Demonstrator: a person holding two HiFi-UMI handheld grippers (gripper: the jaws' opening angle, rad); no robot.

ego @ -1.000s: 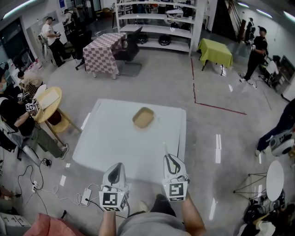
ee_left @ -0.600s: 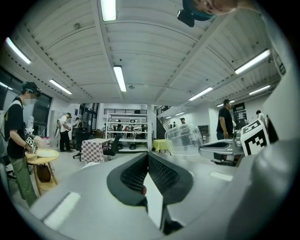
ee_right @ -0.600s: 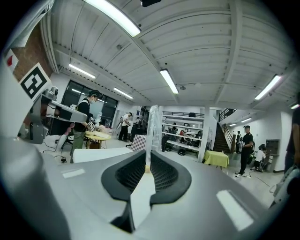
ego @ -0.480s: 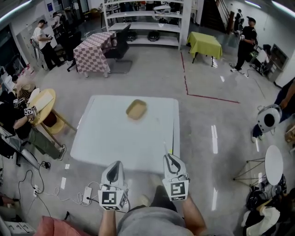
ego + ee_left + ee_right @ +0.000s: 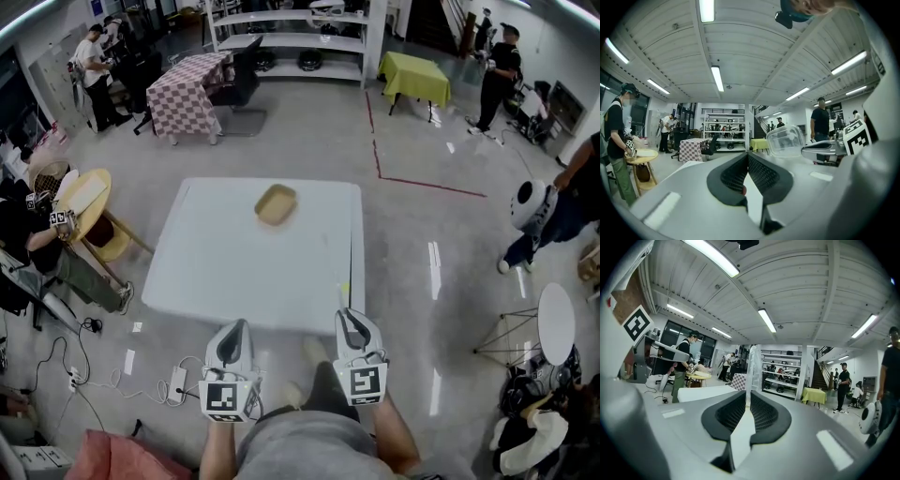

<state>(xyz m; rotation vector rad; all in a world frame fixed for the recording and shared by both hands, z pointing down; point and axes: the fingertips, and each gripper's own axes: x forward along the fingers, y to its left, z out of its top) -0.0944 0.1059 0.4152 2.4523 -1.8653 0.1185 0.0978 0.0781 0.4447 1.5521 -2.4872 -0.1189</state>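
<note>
My right gripper [image 5: 349, 317] is shut on the edge of a clear plastic container [image 5: 339, 286], which stands up thin from between its jaws [image 5: 752, 369]. The left gripper view shows that container [image 5: 785, 140] from the side, held by the right gripper [image 5: 825, 149]. My left gripper [image 5: 232, 330] is shut with nothing in it [image 5: 746, 159]. Both grippers hover just in front of the near edge of a white table [image 5: 234, 272]. A tan shallow tray [image 5: 276, 204] lies on the table's far side, well beyond both grippers.
A round wooden table [image 5: 84, 202] with a seated person stands at left. A power strip with cables [image 5: 178, 382] lies on the floor. Farther back are a checkered table [image 5: 192, 84], a yellow-green table [image 5: 414, 77] and shelves [image 5: 291, 28]. A small white round table [image 5: 551, 323] stands at right.
The view has drawn back from the table: both grippers, earlier over its near edge, now hang in front of it. A person carrying a round white object has walked in at right.
</note>
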